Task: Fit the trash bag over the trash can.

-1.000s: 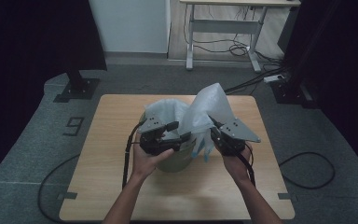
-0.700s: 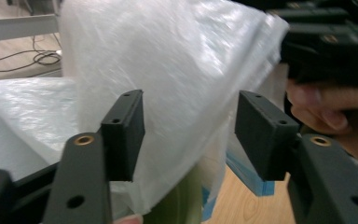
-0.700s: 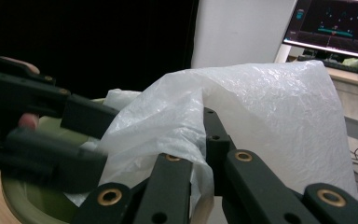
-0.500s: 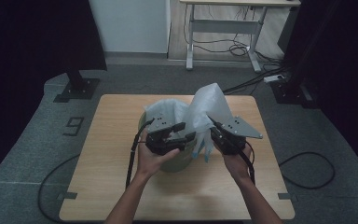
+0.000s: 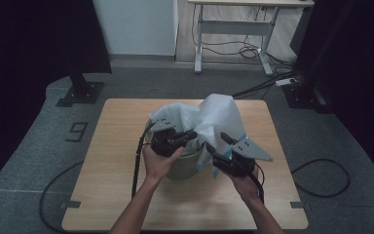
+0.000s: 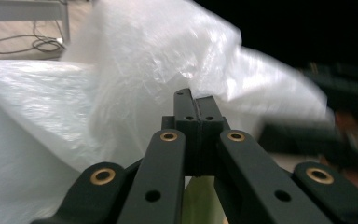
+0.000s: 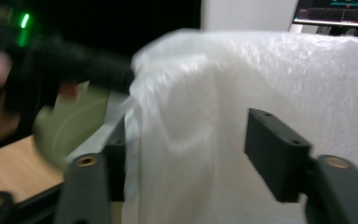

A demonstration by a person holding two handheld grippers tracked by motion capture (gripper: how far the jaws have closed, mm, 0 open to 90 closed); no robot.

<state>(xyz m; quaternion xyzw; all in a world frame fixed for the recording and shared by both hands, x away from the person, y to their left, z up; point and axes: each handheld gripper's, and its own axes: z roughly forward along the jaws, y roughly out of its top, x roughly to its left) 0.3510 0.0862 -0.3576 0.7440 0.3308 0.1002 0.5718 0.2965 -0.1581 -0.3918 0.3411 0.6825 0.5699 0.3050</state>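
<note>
Dark curtains ringed the wooden surface [image 5: 126, 195]; at centre, I kept left tongs [image 5: 191, 136] clenched on the white bag [image 5: 219, 117] over the green bin [image 5: 185, 165], while right tongs [image 5: 216, 147] at 3 o'clock, just opening, straddled it.

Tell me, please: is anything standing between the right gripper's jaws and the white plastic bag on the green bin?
Nothing visible does. The right gripper has just been opening, and the white plastic bag hangs directly between its jaws, with no other object in front. The left gripper is beside it, closed at the bag's fold over the green bin.
</note>
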